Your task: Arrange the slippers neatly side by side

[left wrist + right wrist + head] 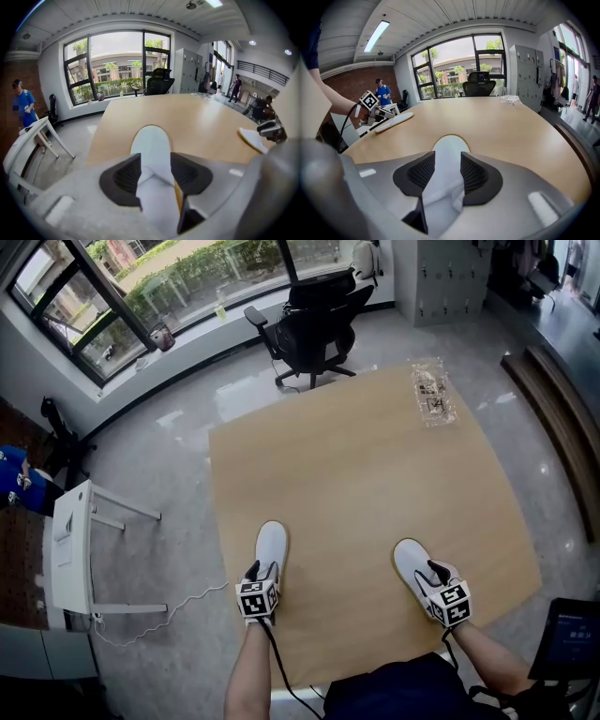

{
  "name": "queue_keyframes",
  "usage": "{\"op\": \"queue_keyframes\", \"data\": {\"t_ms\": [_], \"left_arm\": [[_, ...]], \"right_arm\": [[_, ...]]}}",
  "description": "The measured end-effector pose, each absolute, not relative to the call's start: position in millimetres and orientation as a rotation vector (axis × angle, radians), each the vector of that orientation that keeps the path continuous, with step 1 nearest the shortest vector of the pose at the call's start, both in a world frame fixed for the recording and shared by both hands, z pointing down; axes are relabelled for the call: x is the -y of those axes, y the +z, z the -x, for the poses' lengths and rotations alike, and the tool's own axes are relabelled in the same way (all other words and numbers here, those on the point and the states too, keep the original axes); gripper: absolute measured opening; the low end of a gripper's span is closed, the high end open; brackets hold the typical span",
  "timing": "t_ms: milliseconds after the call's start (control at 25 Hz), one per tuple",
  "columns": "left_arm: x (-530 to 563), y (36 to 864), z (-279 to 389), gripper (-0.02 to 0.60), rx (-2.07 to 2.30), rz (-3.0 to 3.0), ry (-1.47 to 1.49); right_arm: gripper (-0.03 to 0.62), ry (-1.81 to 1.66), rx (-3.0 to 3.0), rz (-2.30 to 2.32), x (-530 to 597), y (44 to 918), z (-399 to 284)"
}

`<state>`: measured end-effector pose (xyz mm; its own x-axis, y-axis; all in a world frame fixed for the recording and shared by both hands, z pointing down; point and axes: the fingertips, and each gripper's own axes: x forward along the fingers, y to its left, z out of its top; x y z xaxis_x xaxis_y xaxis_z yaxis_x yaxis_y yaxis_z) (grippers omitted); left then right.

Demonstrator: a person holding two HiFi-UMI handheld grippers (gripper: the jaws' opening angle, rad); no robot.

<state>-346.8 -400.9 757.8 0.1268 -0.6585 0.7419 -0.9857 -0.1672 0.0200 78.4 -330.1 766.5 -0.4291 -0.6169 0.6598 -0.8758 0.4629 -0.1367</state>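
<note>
Two white slippers lie toes away from me near the wooden table's (356, 465) front edge, well apart. The left slipper (271, 547) (151, 143) has its heel between the jaws of my left gripper (262, 571) (154, 174). These jaws stand open, with a gap showing beside the right pad. The right slipper (409, 562) (449, 149) angles slightly left. Its heel sits between the jaws of my right gripper (434, 572) (443, 174), which are open wide around the soft fabric. Each gripper view also catches the other slipper (252, 138) (393, 121) off to the side.
A crinkled clear plastic bag (432, 395) lies at the table's far right corner. A black office chair (314, 329) stands beyond the far edge. A white side table (77, 549) and a trailing cable (178, 607) are on the floor to the left. A person in blue (23, 107) stands by the window.
</note>
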Motion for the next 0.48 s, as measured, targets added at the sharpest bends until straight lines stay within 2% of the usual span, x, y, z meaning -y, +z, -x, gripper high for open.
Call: {"op": "queue_keyframes", "data": {"t_ms": [480], "left_arm": [[394.2, 783.8, 350.0, 0.201, 1.527, -1.831, 0.838]], "right_arm": [[0.172, 0.673, 2.125, -1.197, 326.7, 791.3, -79.8]]}}
